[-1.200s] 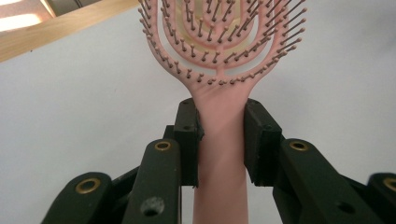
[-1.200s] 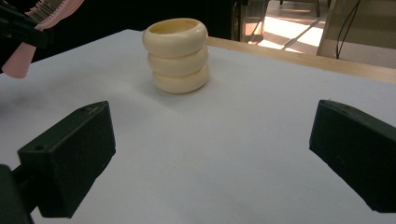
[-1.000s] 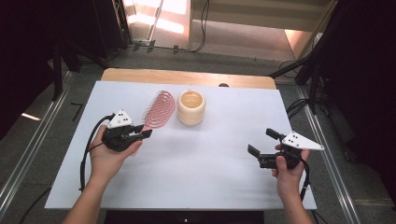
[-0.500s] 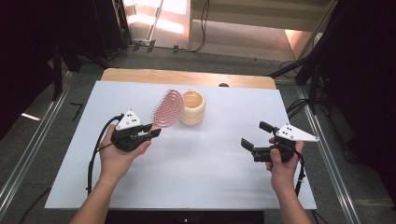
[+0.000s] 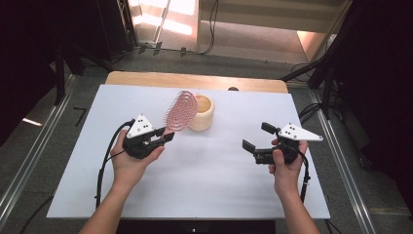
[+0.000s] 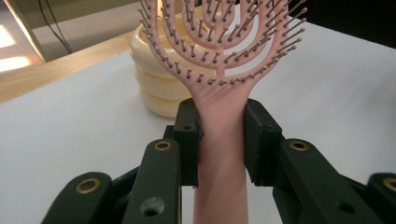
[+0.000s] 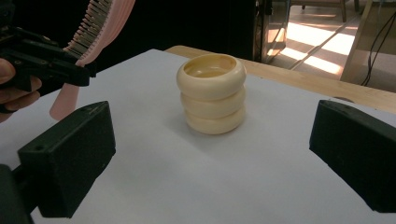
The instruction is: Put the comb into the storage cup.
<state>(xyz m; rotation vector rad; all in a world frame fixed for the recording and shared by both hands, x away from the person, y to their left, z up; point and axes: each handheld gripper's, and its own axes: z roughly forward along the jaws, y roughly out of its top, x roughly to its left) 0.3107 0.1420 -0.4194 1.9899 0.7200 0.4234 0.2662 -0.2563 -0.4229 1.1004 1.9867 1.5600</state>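
At a white worktop (image 5: 195,185), a person's left gripper (image 5: 163,139) clamps the handle of a pink vented hairbrush (image 5: 182,110), its bristled head raised off the surface and tilted just beside a cream ribbed cup (image 5: 203,113). The cup stands upright toward the far edge of the worktop, near its middle. The right gripper (image 5: 257,137) hovers well apart on the right, its jaws spread wide with nothing between them, facing the cup.

No readable text, label, brand, number or sign anywhere: none on things, grippers or table covering.
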